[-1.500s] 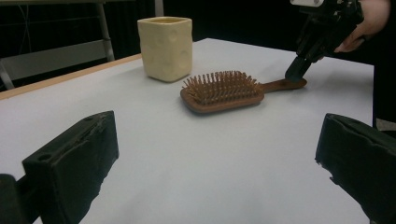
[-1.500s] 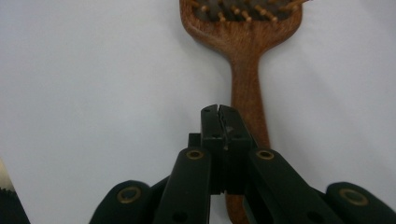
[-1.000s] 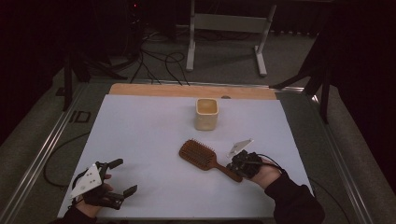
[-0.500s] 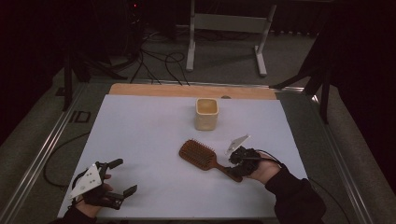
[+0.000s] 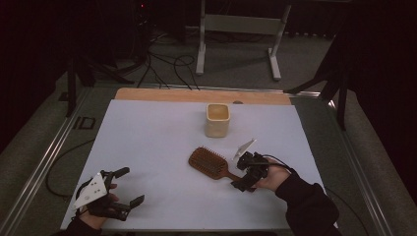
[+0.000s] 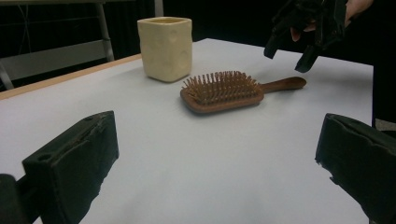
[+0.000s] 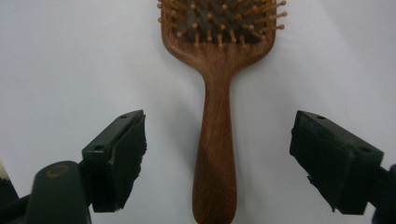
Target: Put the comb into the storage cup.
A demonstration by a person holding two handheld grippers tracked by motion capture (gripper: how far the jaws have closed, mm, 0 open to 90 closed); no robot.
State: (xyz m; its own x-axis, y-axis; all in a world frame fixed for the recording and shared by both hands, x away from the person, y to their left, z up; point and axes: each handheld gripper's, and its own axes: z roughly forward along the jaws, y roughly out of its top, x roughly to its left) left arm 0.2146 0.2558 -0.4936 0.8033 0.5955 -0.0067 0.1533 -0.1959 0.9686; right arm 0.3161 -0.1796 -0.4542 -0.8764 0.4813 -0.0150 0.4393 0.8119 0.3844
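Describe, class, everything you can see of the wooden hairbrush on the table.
The hairbrush is dark brown wood with a broad paddle head and a slim rounded handle. Rows of pale wooden pins with rounded tips stand up from a dark pad, so it lies flat, bristles up, on the white table. It sits in front of the cream cup, apart from it. The right gripper hangs open over the handle, one jaw to either side, not touching.

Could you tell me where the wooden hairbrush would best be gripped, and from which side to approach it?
Probably by the handle. The hairbrush lies flat, bristles up, its slim handle pointing toward the person's right. The right gripper is already open above that end, one jaw on each side of the handle in its own view. Coming straight down and closing across the handle's width looks best; the bristled head is wider.
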